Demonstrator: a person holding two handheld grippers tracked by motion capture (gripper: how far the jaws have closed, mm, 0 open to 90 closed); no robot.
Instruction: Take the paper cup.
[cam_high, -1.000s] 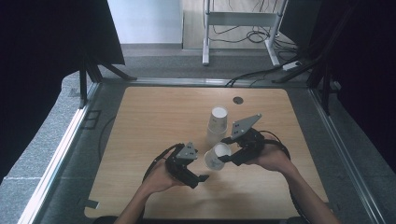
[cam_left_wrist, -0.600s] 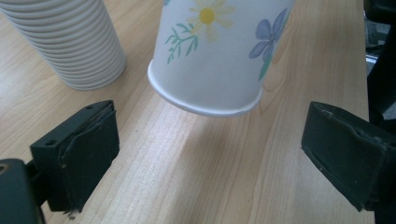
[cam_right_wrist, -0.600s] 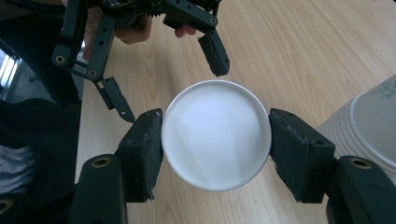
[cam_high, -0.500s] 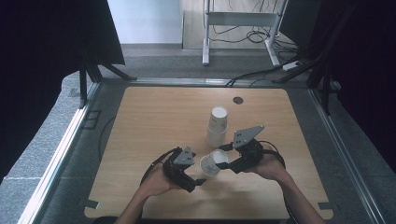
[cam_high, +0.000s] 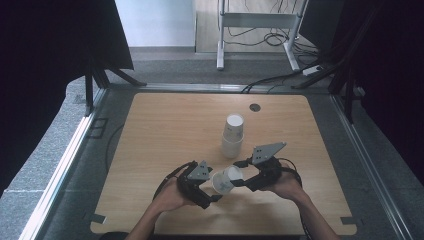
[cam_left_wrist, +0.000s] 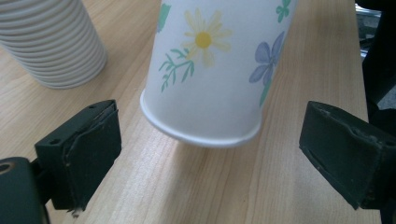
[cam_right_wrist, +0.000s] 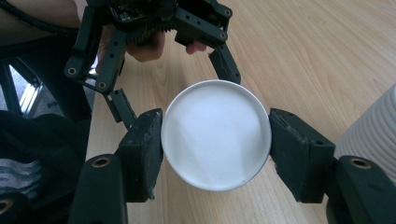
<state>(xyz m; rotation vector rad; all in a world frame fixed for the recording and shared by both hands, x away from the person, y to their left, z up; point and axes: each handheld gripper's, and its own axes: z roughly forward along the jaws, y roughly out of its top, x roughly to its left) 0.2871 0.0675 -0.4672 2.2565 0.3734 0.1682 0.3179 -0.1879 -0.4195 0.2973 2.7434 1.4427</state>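
Since the earlier frame the right claw has sunk toward the lower middle of the high view, carrying the flowered paper cup down closer to the bench. It grasps the cup by its base end, pads pressed on both sides. The left claw, its jaws just closing slightly, stands released around the cup's rim without touching. The ribbed cup stack stands above, at frame centre.

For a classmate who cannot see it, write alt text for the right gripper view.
The right tongs grip a white paper cup by its base. Beyond it the left tongs stand open around the cup's far end, over a wooden table.
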